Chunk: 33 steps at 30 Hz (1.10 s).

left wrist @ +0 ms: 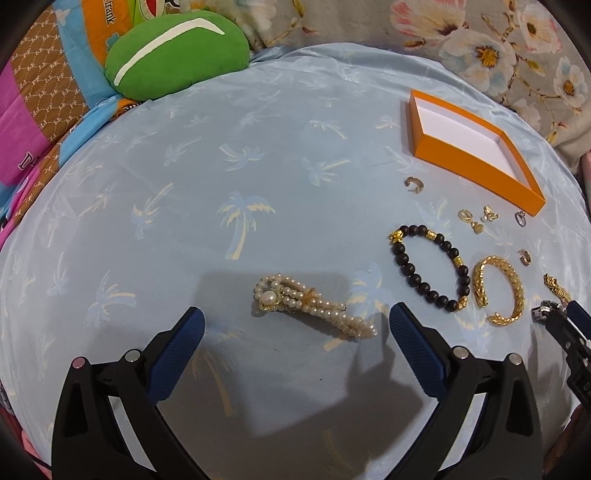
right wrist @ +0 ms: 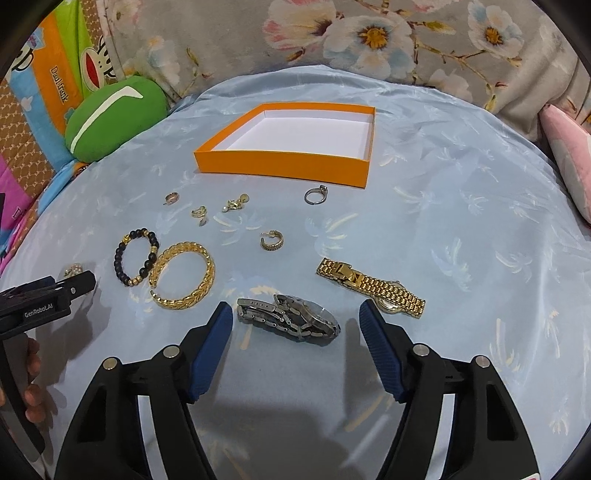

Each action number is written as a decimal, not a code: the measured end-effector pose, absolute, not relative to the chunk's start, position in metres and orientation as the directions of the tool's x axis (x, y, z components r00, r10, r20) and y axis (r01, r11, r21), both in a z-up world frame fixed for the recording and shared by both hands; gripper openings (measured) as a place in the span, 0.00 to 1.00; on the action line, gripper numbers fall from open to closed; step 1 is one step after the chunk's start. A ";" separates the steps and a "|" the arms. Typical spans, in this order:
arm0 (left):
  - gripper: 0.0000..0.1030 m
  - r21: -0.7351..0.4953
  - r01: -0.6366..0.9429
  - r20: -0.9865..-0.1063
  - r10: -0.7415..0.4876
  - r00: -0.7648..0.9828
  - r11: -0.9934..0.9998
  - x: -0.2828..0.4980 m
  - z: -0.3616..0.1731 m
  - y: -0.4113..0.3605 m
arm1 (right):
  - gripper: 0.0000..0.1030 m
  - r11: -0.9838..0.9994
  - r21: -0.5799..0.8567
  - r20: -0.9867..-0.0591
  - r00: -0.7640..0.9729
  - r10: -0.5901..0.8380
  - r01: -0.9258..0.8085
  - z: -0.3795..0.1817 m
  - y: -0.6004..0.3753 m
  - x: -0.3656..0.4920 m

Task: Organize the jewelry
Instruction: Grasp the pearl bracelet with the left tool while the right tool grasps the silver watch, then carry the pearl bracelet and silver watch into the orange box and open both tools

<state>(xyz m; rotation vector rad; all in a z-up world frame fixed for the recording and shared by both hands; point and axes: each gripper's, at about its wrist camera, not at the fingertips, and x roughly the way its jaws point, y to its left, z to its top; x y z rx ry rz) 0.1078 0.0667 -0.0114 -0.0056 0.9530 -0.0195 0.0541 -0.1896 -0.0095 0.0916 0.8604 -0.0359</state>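
An empty orange box [right wrist: 284, 160] with a white floor [left wrist: 476, 162] lies on the pale blue palm-print cloth. My left gripper [left wrist: 295, 325] is open around a pearl bracelet [left wrist: 310, 308], its fingertips on either side of it. My right gripper [right wrist: 295, 321] is open around a silver watch [right wrist: 291, 319]. A gold watch [right wrist: 369, 284] lies just right of it. A black bead bracelet [right wrist: 136, 256] [left wrist: 430, 267] and a gold bangle [right wrist: 184, 275] [left wrist: 498, 290] lie side by side. A silver ring [right wrist: 316, 194] sits by the box front.
Several small gold earrings and rings [right wrist: 201, 213] lie scattered in front of the box, a hoop earring [right wrist: 271, 240] among them. A green cushion [left wrist: 177, 55] and floral bedding [right wrist: 369, 33] border the cloth at the back. A pink pillow [right wrist: 569, 155] is at the right.
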 end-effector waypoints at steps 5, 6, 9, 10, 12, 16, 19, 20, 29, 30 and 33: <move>0.93 -0.030 0.017 -0.816 -0.034 0.576 0.999 0.112 -0.013 0.071 | 0.50 0.994 0.094 -0.763 0.645 0.038 0.054 -0.011 -0.191 0.059; 0.91 -0.029 0.016 -0.815 -0.033 0.579 0.999 0.112 -0.013 0.071 | 0.48 0.994 0.092 -0.764 0.644 0.037 0.051 -0.010 -0.190 0.058; 0.85 -0.024 0.019 -0.809 -0.031 0.587 1.000 0.112 -0.012 0.073 | 0.35 0.993 0.113 -0.766 0.640 0.060 0.042 -0.010 -0.188 0.055; 0.83 -0.025 0.022 -0.808 -0.033 0.588 0.999 0.112 -0.011 0.072 | 0.31 0.992 0.117 -0.768 0.638 0.063 0.042 -0.010 -0.187 0.053; 0.77 -0.029 0.034 -0.803 -0.044 0.594 0.999 0.111 -0.010 0.072 | 0.23 0.992 0.114 -0.779 0.625 0.057 0.052 -0.012 -0.186 0.050; 0.59 -0.048 0.090 -0.792 -0.093 0.603 0.995 0.106 -0.008 0.066 | 0.20 0.988 0.139 -0.781 0.621 0.069 0.065 -0.015 -0.187 0.041; 0.48 -0.040 0.126 -0.785 -0.109 0.609 0.991 0.105 -0.007 0.058 | 0.19 0.986 0.153 -0.780 0.622 0.075 0.072 -0.015 -0.187 0.035; 0.43 -0.040 0.131 -0.784 -0.113 0.611 0.991 0.104 -0.007 0.057 | 0.19 0.985 0.156 -0.780 0.622 0.077 0.073 -0.015 -0.187 0.034; 0.25 -0.098 0.171 -0.783 -0.182 0.595 0.980 0.099 -0.006 0.059 | 0.19 0.980 0.183 -0.781 0.617 0.095 0.080 -0.015 -0.185 0.024; 0.25 -0.096 0.173 -0.783 -0.182 0.595 0.980 0.098 -0.006 0.059 | 0.19 0.980 0.180 -0.782 0.617 0.095 0.078 -0.015 -0.186 0.025; 0.25 -0.084 0.175 -0.784 -0.174 0.596 0.981 0.095 -0.006 0.058 | 0.21 0.981 0.177 -0.781 0.617 0.093 0.076 -0.015 -0.185 0.024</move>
